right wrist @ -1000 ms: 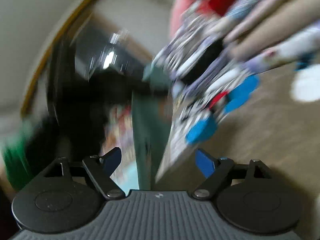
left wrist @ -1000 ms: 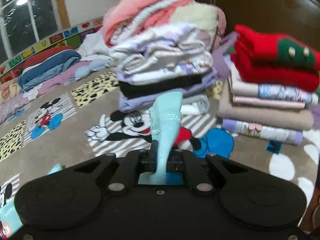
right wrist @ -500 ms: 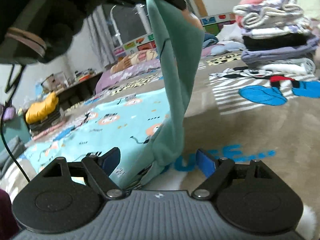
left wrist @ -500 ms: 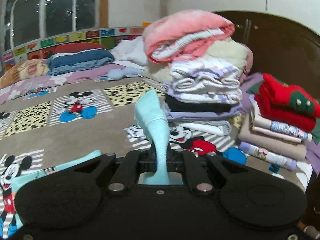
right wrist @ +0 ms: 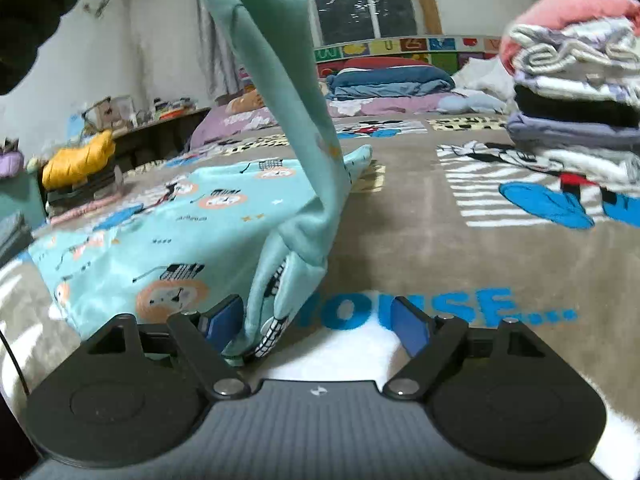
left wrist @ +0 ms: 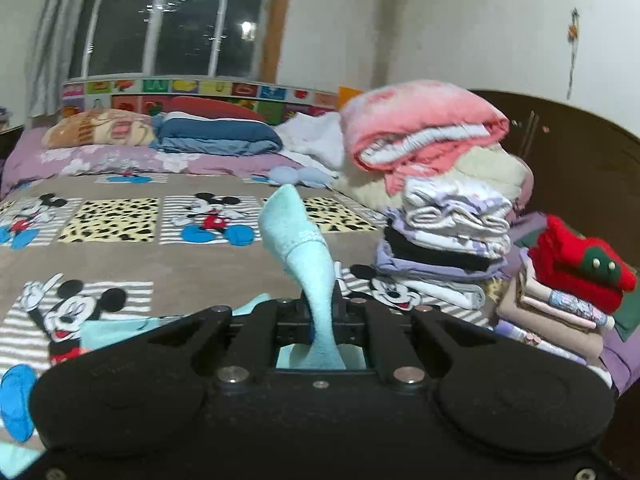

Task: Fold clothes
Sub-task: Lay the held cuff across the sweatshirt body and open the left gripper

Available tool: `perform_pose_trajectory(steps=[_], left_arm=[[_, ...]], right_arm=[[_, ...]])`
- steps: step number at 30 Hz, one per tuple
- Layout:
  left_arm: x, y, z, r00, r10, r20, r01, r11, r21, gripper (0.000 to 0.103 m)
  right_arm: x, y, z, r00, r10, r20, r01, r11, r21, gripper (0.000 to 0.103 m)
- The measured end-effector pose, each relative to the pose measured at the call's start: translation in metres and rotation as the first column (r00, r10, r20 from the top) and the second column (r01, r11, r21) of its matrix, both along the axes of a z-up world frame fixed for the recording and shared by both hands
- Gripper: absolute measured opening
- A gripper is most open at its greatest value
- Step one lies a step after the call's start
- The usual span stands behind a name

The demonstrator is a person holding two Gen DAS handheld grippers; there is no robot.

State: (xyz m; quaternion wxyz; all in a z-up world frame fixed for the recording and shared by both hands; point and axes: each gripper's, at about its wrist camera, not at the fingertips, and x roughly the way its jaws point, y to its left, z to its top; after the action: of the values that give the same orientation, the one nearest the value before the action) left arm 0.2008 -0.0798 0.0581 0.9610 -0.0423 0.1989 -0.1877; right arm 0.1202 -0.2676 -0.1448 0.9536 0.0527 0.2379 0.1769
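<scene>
A pale turquoise printed garment (right wrist: 168, 216) lies spread on the cartoon-mouse blanket (right wrist: 440, 248). One sleeve of it (right wrist: 280, 60) rises steeply to the top of the right wrist view. My left gripper (left wrist: 320, 316) is shut on that sleeve, and the cuff (left wrist: 298, 240) sticks up past the closed jaws. My right gripper (right wrist: 316, 322) stands open, low over the blanket. A bunched fold of the garment (right wrist: 272, 280) sits just inside its left blue pad (right wrist: 224, 320), and the right pad (right wrist: 408, 326) is bare.
A tall pile of folded clothes (left wrist: 444, 216) topped by a pink blanket stands at the right on the bed. A shorter pile with a red knit (left wrist: 572, 276) is beside it. Pillows and blue bedding (left wrist: 216, 136) lie at the head. A yellow bundle (right wrist: 78, 160) sits on a low shelf at left.
My left gripper has carried the sleeve leftward and a little up, so the piles slid right in its view. My right gripper rolled level and came up to the garment's fold.
</scene>
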Motion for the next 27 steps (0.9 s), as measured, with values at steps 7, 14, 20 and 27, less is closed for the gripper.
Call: perform_pose_trajectory(steps=[7, 14, 20, 27], left_arm=[[-0.017, 0.053, -0.015, 0.997, 0.078, -0.015, -0.079, 0.994, -0.07, 0.001], [-0.029, 0.096, -0.041, 0.989, 0.139, -0.05, -0.145, 0.979, -0.145, 0.001], [-0.037, 0.129, -0.068, 0.979, 0.19, -0.077, -0.201, 0.96, -0.196, 0.001], [-0.034, 0.166, -0.105, 0.965, 0.231, -0.124, -0.256, 0.931, -0.261, 0.001]], right_arm=[[-0.003, 0.004, 0.0, 1.0, -0.011, 0.0, 0.011, 0.999, -0.036, 0.08], [-0.007, 0.01, -0.001, 1.0, -0.013, 0.015, 0.014, 0.996, -0.085, 0.08], [-0.014, 0.018, 0.0, 0.999, -0.011, 0.043, 0.018, 0.988, -0.152, 0.08], [-0.023, 0.025, 0.003, 0.996, 0.012, 0.085, 0.008, 0.973, -0.232, 0.079]])
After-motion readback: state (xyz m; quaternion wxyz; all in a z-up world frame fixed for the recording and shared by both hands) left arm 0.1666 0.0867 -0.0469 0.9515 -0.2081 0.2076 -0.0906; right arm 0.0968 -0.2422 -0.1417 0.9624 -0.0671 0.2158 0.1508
